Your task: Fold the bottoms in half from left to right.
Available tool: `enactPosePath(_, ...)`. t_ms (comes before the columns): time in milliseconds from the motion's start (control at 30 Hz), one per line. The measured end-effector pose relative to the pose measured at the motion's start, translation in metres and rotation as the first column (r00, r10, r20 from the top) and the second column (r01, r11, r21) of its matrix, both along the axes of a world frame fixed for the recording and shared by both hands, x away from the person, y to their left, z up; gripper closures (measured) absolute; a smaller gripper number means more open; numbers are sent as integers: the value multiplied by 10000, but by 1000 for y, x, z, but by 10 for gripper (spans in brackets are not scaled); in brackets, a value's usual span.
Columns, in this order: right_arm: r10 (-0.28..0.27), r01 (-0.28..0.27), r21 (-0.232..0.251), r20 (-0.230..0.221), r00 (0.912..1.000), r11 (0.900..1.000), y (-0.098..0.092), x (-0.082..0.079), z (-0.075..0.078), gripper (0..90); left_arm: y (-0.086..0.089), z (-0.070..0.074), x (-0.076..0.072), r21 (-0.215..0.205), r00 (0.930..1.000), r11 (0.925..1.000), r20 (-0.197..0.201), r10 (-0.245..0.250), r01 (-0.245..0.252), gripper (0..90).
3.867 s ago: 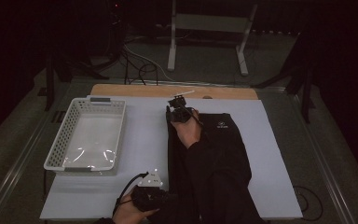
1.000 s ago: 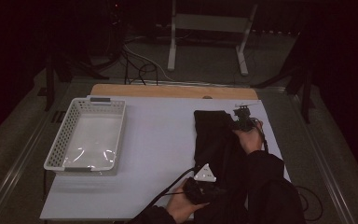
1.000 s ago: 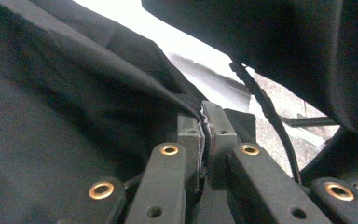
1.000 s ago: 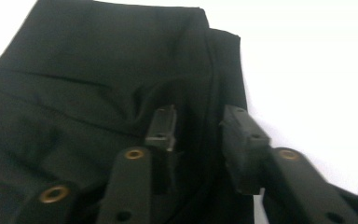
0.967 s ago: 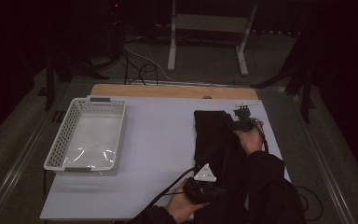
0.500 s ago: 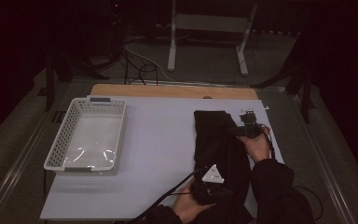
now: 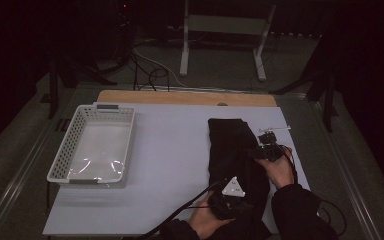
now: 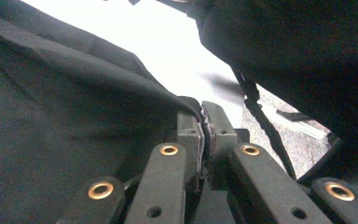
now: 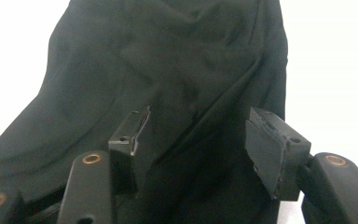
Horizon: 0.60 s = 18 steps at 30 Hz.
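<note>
Black garment (image 7: 232, 155) folded long on white table sheet (image 7: 170, 150), left gripper (image 7: 225, 202) pinching its near edge, right gripper (image 7: 266, 150) let go.

Left jaws pressed together on a fold of the cloth (image 8: 121, 93). Right gripper (image 9: 200, 140) jaws have just been opening, now spread, cloth lying between and beyond them, pads not pressing it. White mesh basket (image 7: 60, 165) well apart, off to the left gripper's side. Wooden board edge (image 7: 180, 97) beyond the sheet. Room dark; grey floor, cables (image 7: 150, 75) and a white metal stand (image 7: 225, 30) past the table.
</note>
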State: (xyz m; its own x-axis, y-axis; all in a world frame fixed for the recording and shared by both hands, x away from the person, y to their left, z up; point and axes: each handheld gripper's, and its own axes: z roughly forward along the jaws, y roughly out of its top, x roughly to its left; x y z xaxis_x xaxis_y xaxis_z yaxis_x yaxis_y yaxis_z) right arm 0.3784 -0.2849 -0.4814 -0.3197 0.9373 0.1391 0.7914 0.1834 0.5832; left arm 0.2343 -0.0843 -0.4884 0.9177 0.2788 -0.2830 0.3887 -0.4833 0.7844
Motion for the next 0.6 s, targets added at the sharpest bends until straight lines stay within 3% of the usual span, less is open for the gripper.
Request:
enactPosePath(200, 126, -122, 374, -107, 9999, 9992, 4, -14, -2, 413, -4, -3, 0, 45, 10000, 10000, -46, -34, 34, 872)
enactPosePath(367, 406, -404, 300, -72, 9991, 9987, 9, -25, -4, 421, -6, -5, 1, 160, 9999, 9998, -66, -99, 100, 872)
enactPosePath(467, 455, -455, 104, -30, 9990, 9989, 10, -30, -5, 471, -7, -6, 0, 194, 9999, 9998, -44, -90, 91, 871)
enactPosePath(600, 453, -452, 236, -37, 9990, 9987, 9, -35, -6, 536, -9, -8, 0, 324, 9999, 9994, -27, -110, 111, 870)
